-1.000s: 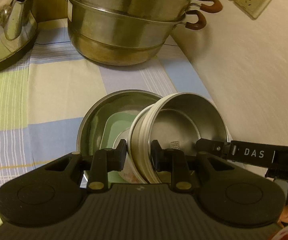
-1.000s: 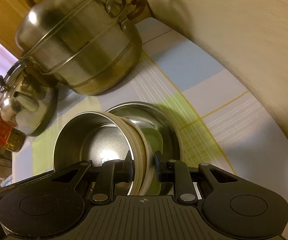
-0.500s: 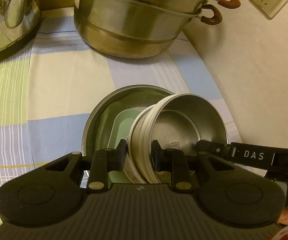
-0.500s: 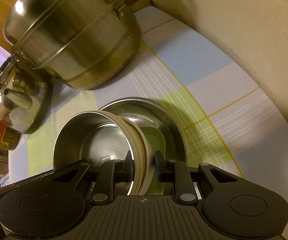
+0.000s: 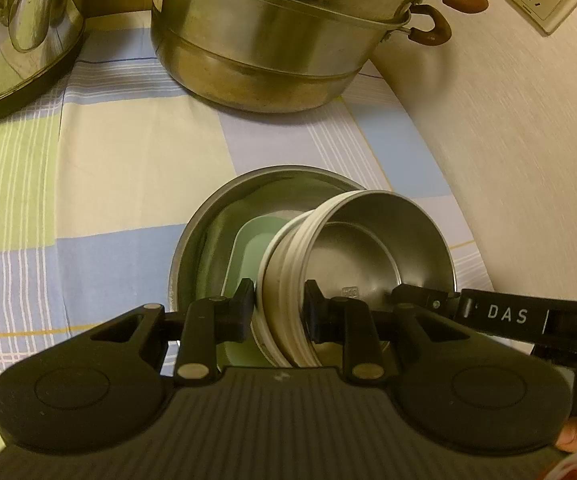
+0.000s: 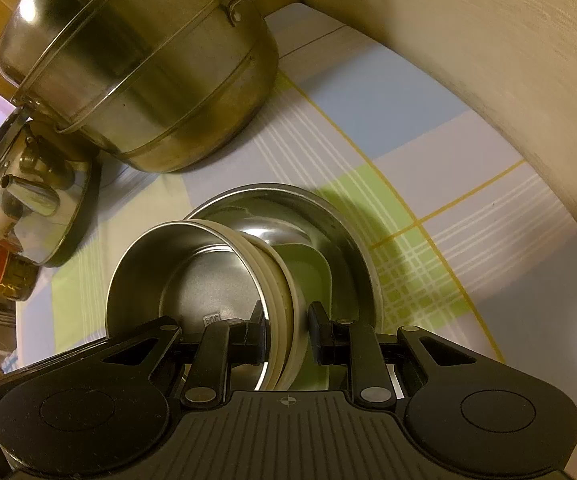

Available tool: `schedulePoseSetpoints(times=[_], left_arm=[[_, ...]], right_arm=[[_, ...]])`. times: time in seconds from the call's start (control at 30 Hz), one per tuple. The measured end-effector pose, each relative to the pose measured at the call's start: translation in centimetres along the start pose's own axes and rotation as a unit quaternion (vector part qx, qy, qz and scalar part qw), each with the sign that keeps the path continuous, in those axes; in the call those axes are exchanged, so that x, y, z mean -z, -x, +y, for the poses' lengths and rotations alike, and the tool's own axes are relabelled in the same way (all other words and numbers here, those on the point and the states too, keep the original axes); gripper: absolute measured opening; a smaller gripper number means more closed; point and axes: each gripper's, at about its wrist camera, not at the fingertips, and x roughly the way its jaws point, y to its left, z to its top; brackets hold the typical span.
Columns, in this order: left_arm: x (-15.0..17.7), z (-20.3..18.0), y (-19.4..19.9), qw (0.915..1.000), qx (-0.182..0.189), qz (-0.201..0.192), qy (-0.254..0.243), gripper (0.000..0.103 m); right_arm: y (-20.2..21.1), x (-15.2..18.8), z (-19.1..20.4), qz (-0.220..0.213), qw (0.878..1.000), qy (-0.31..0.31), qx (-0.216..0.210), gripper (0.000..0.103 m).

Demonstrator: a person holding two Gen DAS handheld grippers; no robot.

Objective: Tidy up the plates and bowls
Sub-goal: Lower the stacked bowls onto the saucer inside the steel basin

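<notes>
Left wrist view: left gripper (image 5: 279, 304) and right gripper (image 6: 287, 330) each stayed clamped on two stacked cream-banded steel bowls (image 5: 372, 256), now lower over one wide steel basin (image 5: 208, 236).

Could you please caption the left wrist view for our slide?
Left claw grips stacked bowls' rim above a steel basin.

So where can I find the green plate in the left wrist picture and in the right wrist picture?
Left wrist view: the green plate lies in the wide steel basin, left of the gripped bowl stack.
Right wrist view: the green plate shows right of the bowl stack, in the same basin.
Shared landmark: the big steamer pot behind the basin.
</notes>
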Motion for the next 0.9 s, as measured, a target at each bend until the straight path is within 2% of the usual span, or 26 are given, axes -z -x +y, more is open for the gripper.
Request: schedulePoseSetpoints(times=[0.6, 0.9], left_arm=[[0.36, 0.00, 0.24, 0.9998, -0.007, -0.013, -0.012, 0.022], [0.62, -0.15, 0.40, 0.9996, -0.006, -0.015, -0.025, 0.023]], right_arm=[[-0.52, 0.49, 0.05, 0.004, 1.000, -0.005, -0.005, 0.021], [-0.02, 0.78, 0.51, -0.010, 1.000, 0.024, -0.002, 0.021]])
